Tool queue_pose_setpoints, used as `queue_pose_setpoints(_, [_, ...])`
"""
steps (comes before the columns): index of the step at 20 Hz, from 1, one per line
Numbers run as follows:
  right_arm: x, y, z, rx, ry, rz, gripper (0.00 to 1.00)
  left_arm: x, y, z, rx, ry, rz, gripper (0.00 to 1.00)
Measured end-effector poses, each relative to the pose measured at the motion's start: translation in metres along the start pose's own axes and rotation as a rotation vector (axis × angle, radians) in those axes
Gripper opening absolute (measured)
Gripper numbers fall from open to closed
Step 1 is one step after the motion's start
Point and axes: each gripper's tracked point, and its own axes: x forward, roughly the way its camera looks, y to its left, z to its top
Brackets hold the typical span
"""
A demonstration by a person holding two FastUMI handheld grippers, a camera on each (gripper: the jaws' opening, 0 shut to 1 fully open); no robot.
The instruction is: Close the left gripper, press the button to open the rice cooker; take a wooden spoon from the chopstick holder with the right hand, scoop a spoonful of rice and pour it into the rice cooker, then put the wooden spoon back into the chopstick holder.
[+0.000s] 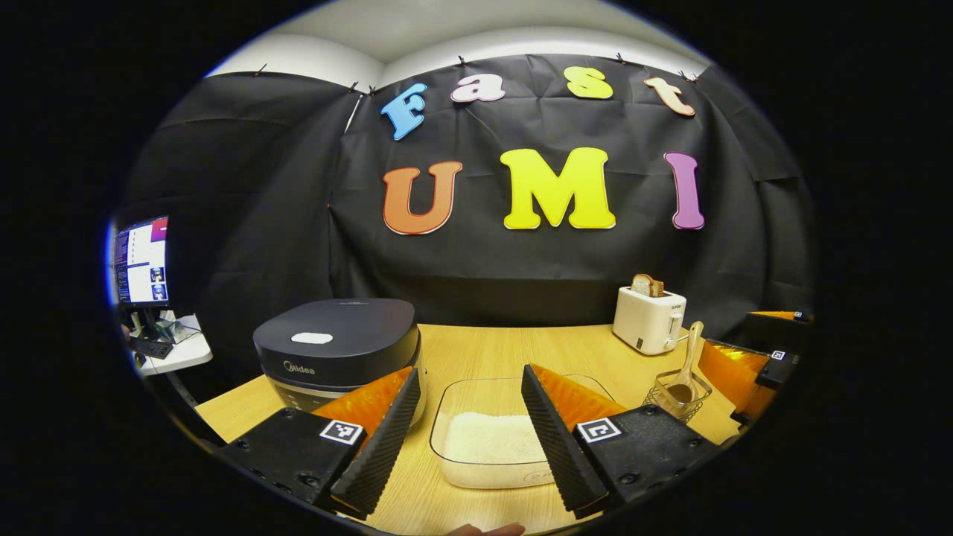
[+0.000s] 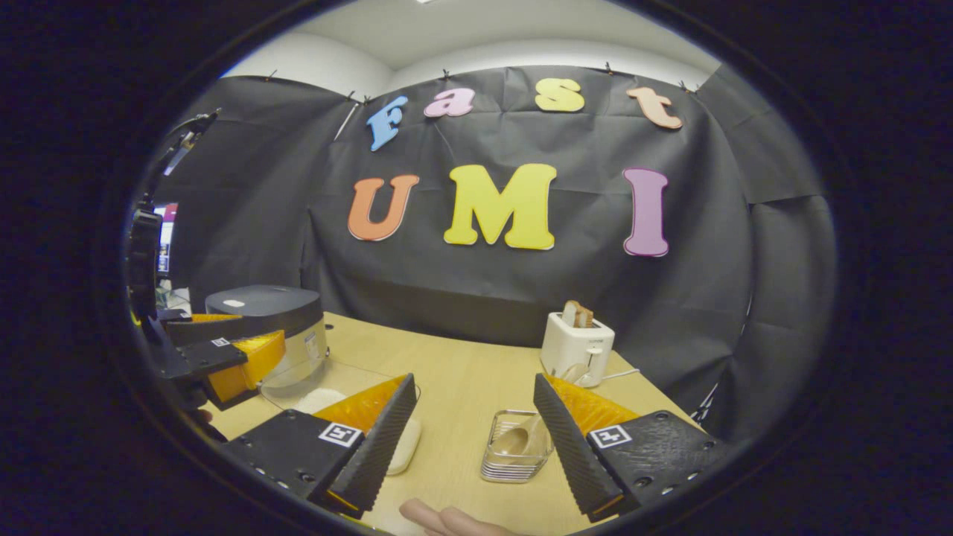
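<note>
Cooker [image 1: 339, 350] is sitting shut on the left of the surface [image 1: 476, 350], a dark domed lid over a pale body; it is looking heavy and steady, so a press on its lid button should not be shoving it, though which mark is the button is hard to tell. Spoon [image 1: 689, 365] is leaning in the holder [image 1: 677, 394] at the right, bowl down, handle sticking up and out; being wooden, it is likely light, stiff and not slippery, and the free upper handle is offering the best place to pinch. The holder is a small wire basket, probably light enough to tip if the spoon is dragged sideways. Between cooker and holder a clear dish [image 1: 495, 439] is holding a shallow layer of white rice [image 1: 491, 435], loose and likely to spill off a tilted spoon. Behind, a toaster [image 1: 648, 320] is carrying bread.

The left claw [image 1: 465, 428] is hanging released, fingers wide apart over the dish, not yet clenched for the press. The right claw [image 2: 473, 439] is also hanging released, above the holder, grasping nothing.
</note>
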Motion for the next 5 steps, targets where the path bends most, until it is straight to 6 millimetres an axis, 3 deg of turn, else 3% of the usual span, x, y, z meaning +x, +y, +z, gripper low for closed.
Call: queue_pose_setpoints(5, [-0.0022,-0.0054,-0.005,-0.011,-0.004,-0.023,0.95,-0.0021,0.0,-0.0005,0.008,-0.01,-0.002,0.88])
